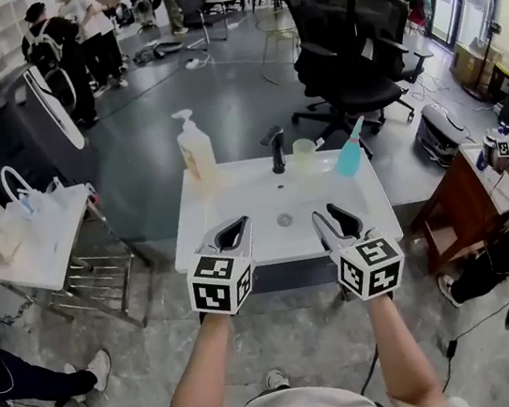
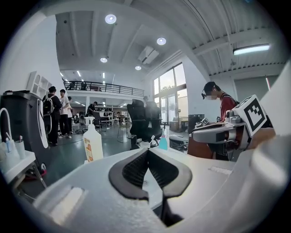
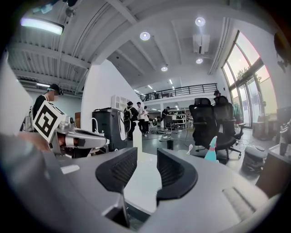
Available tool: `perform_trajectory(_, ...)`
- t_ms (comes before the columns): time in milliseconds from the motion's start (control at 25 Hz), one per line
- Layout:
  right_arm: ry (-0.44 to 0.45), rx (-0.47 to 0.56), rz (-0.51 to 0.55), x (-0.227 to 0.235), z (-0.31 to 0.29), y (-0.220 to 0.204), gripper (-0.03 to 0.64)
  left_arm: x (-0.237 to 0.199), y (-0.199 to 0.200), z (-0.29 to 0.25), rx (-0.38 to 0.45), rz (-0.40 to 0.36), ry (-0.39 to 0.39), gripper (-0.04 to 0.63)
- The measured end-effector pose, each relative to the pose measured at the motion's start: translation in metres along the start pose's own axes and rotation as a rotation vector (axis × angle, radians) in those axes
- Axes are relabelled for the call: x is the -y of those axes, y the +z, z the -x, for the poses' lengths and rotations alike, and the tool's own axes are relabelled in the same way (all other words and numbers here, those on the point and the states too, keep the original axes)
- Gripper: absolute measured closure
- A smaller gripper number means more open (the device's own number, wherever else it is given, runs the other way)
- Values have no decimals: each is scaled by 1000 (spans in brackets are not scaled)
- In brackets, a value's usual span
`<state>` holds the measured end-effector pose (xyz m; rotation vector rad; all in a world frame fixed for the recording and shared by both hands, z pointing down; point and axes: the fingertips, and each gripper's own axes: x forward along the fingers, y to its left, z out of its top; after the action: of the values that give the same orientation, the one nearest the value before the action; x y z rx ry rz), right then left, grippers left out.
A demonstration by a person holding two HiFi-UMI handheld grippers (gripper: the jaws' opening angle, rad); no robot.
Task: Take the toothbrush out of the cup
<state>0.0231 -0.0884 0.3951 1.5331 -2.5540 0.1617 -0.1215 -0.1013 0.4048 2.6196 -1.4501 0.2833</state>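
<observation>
A pale translucent cup (image 1: 304,154) stands at the back of the white sink (image 1: 202,223), right of the black faucet (image 1: 276,150). In the left gripper view the cup (image 2: 146,145) shows a light toothbrush (image 2: 152,138) sticking up from it; the right gripper view shows the toothbrush (image 3: 190,147) too. A teal bottle (image 1: 350,155) stands just right of the cup. Both grippers hover over the sink's near edge, well short of the cup. My left gripper (image 1: 240,222) has its tips touching, with nothing between them. My right gripper (image 1: 329,215) stands open and empty.
A white pump soap bottle (image 1: 195,148) stands at the sink's back left corner. Black office chairs (image 1: 345,47) are behind the sink, a white side table (image 1: 37,242) is to its left, and a brown desk (image 1: 456,188) to its right. Several people stand farther back.
</observation>
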Motion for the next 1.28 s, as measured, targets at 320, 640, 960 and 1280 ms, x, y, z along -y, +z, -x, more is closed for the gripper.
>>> perform_trajectory(320, -55, -2, 6, -1, -28, 7, 465, -32, 0, -15, 6, 7, -40, 591)
perform_trajectory(640, -88, 10, -7, 10, -46, 7, 445, -45, 1, -34, 7, -9, -67, 591)
perform_trajectory(960, -107, 18, -26, 38, -65, 3, 433, -51, 0, -62, -8, -21, -69, 591)
perform_trajectory(1280, -97, 16, -27, 87, -99, 8, 422, -58, 12, -116, -6, -15, -43, 591)
